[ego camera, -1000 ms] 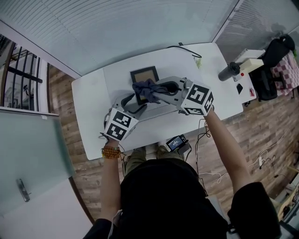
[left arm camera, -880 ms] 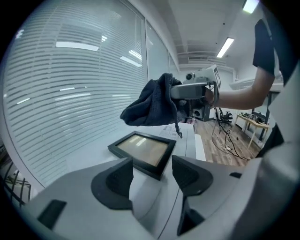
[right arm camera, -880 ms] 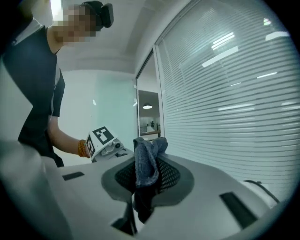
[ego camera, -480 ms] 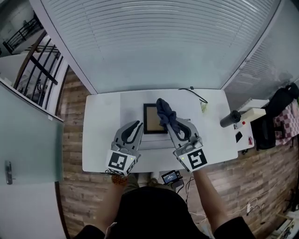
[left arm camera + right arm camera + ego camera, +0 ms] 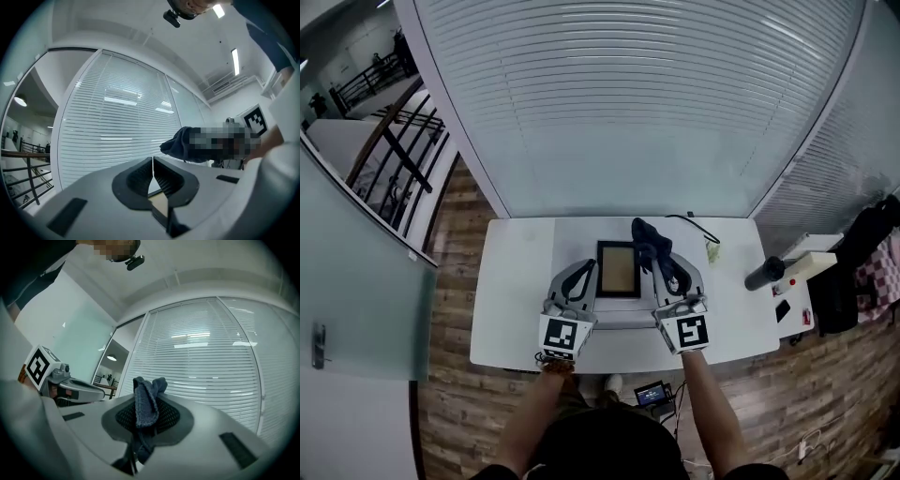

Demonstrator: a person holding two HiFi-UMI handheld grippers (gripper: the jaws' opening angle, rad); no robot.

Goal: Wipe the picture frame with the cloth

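Observation:
The picture frame [image 5: 619,269], dark-rimmed with a tan face, lies flat on the white table [image 5: 516,281]. My right gripper [image 5: 661,262] is held over its right edge and is shut on the dark blue cloth [image 5: 649,242]. That cloth [image 5: 146,404] is bunched between the pads and sticks up above them. My left gripper [image 5: 584,270] hovers over the frame's left edge, its jaws [image 5: 153,172] shut with nothing between them. Both grippers point about level toward the window blinds. From the left gripper view the cloth [image 5: 178,143] hangs to the right.
A dark cylinder [image 5: 766,273] and a white box [image 5: 811,265] sit at the table's right end. A black cable [image 5: 698,222] and a small pale scrap [image 5: 712,251] lie at the back right. A small screen device [image 5: 654,394] sits below the table's near edge.
Both grippers have risen and tipped up from pointing down at the table to level. The left jaws went from open to shut. The right gripper lifted the cloth off the frame.

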